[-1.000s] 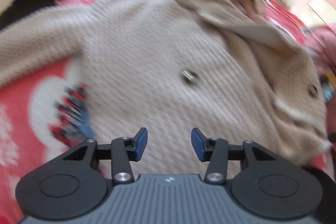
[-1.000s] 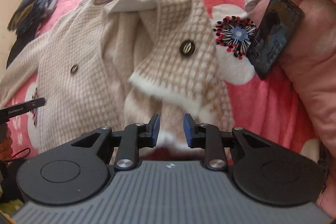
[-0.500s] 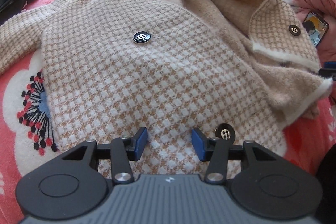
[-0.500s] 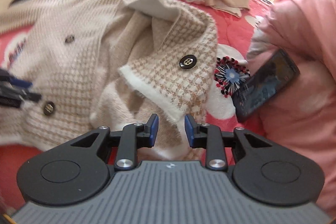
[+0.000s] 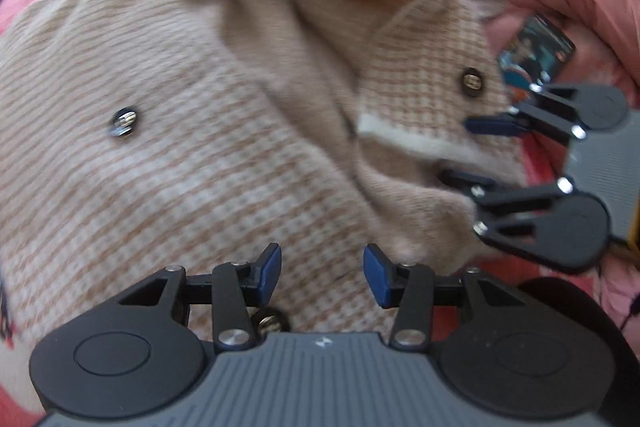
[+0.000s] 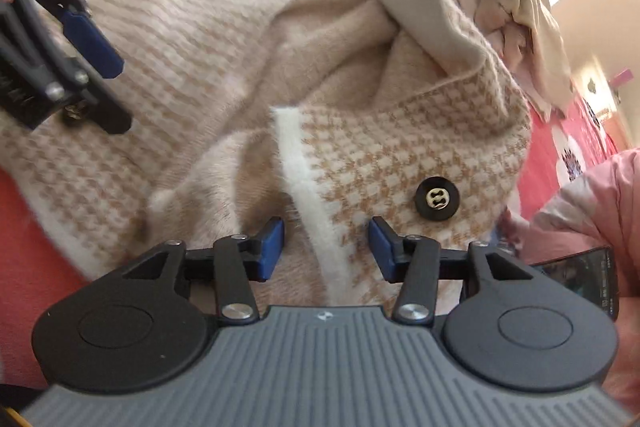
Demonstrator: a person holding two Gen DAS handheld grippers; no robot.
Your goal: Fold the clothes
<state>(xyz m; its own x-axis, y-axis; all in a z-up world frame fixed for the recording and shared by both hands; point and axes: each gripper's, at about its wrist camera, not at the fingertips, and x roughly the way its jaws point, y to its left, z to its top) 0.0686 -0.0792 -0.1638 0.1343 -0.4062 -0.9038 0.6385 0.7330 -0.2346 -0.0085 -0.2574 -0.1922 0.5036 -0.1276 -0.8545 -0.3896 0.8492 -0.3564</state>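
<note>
Showing one cardigan (image 5: pixel 208 163), three buttons (image 5: pixel 124 121).

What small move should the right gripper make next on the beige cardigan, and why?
Probably ease the right gripper down and close on the white-trimmed edge of the cardigan. Its jaws are opening, the trim lies between them ungripped, and that flap is bunched and needs spreading.

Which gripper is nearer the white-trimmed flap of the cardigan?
Right. The right gripper, jaws opening, straddles the white-trimmed flap; the left gripper hovers over the cardigan's front panel beside it.
</note>
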